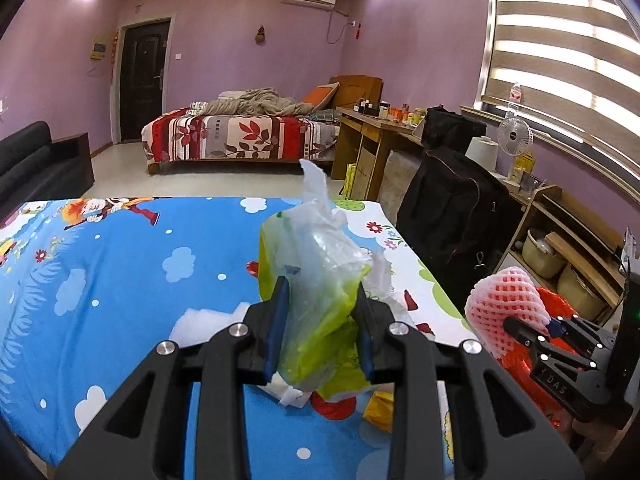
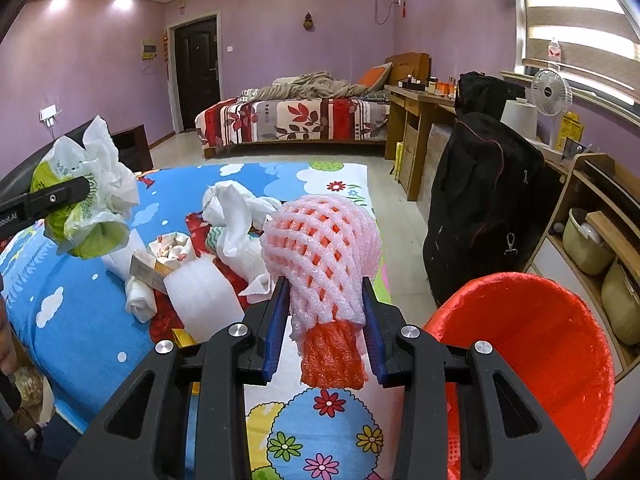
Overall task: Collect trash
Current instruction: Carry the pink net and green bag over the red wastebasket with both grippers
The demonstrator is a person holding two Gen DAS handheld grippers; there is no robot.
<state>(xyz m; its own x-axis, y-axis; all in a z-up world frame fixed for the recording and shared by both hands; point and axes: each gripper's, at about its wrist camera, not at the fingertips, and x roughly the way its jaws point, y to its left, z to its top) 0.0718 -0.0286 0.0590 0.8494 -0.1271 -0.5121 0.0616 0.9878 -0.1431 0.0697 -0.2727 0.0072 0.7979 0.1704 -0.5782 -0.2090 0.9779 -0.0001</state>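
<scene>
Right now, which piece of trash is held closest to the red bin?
The pink foam fruit net, held in the right gripper beside the red-lined bin. The crumpled plastic bag in the left gripper is farther away.

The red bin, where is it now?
In the right wrist view the red bin stands low on the right, beside the bed's edge, below the black bag.

A crumpled clear and lime-green plastic bag (image 1: 320,280) hangs raised above the cartoon-print sheet. At its three o'clock, a pink foam fruit net (image 2: 324,256) with an orange net tucked inside is held up beside the red-lined bin (image 2: 532,344).
</scene>
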